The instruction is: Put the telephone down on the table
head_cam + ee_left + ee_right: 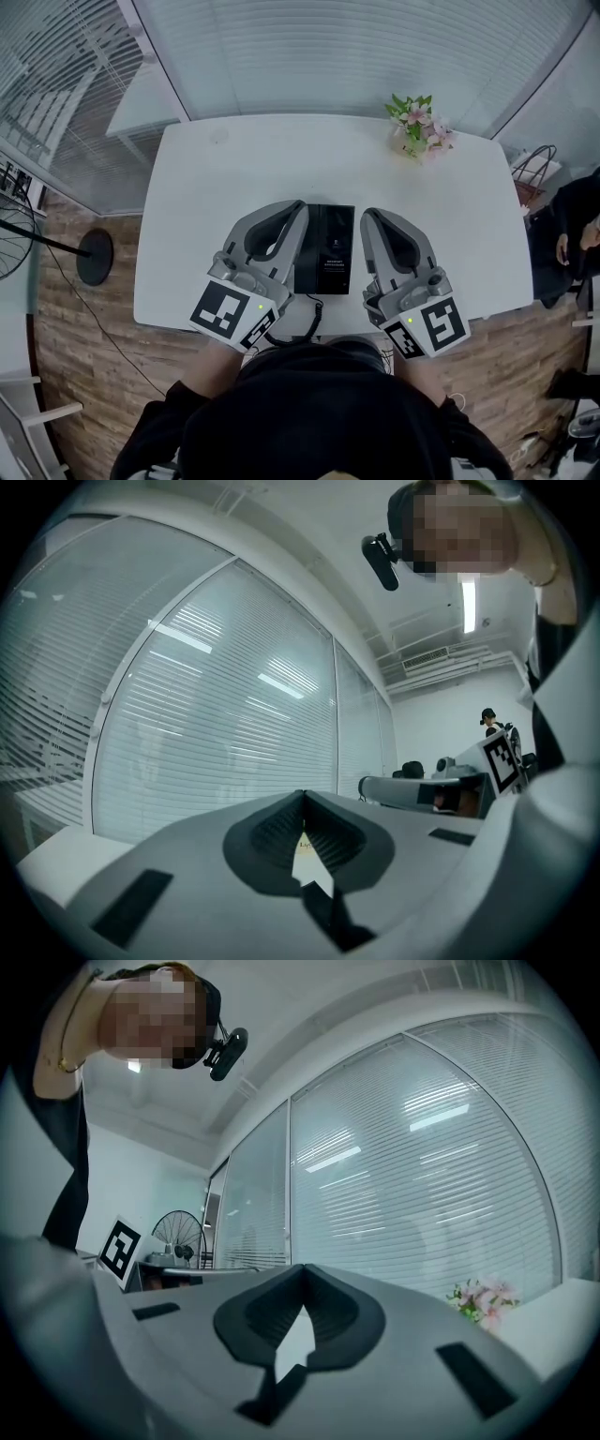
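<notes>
A black telephone (325, 246) lies flat on the white table (234, 159), near its front edge, and its curly cord (309, 314) runs off toward me. My left gripper (300, 208) hovers just left of the phone and my right gripper (367, 217) just right of it. Both point away from me toward the window, and neither touches the phone. In the left gripper view the jaws (303, 799) meet at the tips with nothing between them. The right gripper view shows the same: jaws (303, 1271) shut and empty. The phone is in neither gripper view.
A small pot of pink flowers (419, 124) stands at the table's back right corner. A floor fan (19, 234) with its round base (94, 256) stands left of the table. A person (572, 225) and a bag (532, 173) are at the right. Blinds cover the window behind.
</notes>
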